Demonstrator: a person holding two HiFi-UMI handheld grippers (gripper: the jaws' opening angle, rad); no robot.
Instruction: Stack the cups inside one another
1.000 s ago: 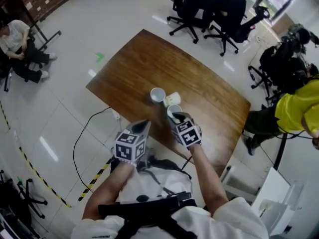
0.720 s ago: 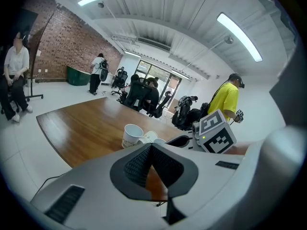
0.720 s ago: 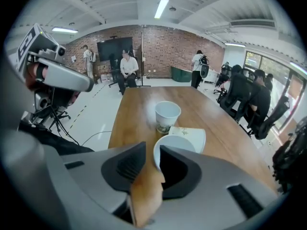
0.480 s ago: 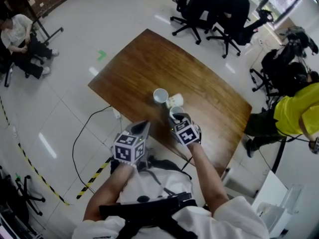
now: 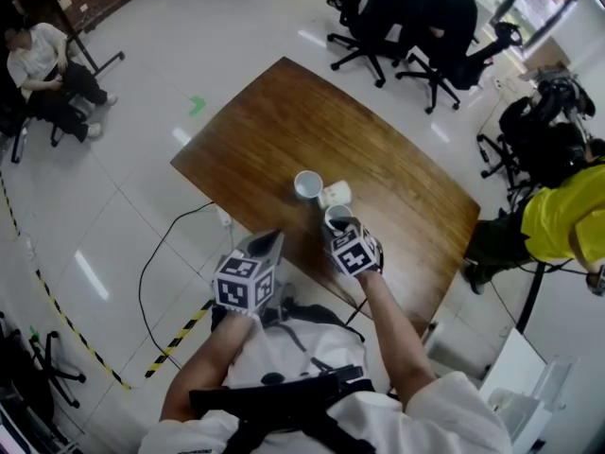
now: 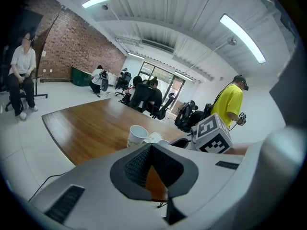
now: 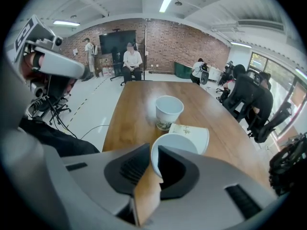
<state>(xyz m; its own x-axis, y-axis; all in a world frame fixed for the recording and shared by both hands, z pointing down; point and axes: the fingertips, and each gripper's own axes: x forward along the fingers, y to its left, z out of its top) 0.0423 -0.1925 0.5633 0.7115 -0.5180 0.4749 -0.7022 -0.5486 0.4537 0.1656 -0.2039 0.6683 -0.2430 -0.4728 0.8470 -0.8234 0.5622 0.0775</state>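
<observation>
Counter (image 5: 260,140): brown wood, carrying three white paper cups in a close cluster near its near edge.

Right hand-held gripper (image 7: 154,153): angled steeply down over the cluster. Its jaws have just been closing and now pinch the rim wall of the nearest cup (image 7: 176,143), one pad outside the wall and one inside the mouth. This cup stands upright on the counter, mouth up.

Second cup (image 7: 169,110): upright, mouth up, at 12 o'clock from the gripped cup in the right gripper view and close behind it.

Third cup (image 7: 193,134): lying on its side at about 1 o'clock from the gripped cup, just beside it. Whether it touches either neighbour cannot be told.

In the head view the cluster reads the same: gripped cup (image 5: 337,218), fallen cup (image 5: 337,195) at 12 o'clock, upright cup (image 5: 307,184) at 11 o'clock.

Left hand-held gripper (image 6: 150,147): jaw tips together, nothing between them. It hangs by the counter's near edge, at about 8 o'clock from the gripped cup, clear of all three cups.
</observation>
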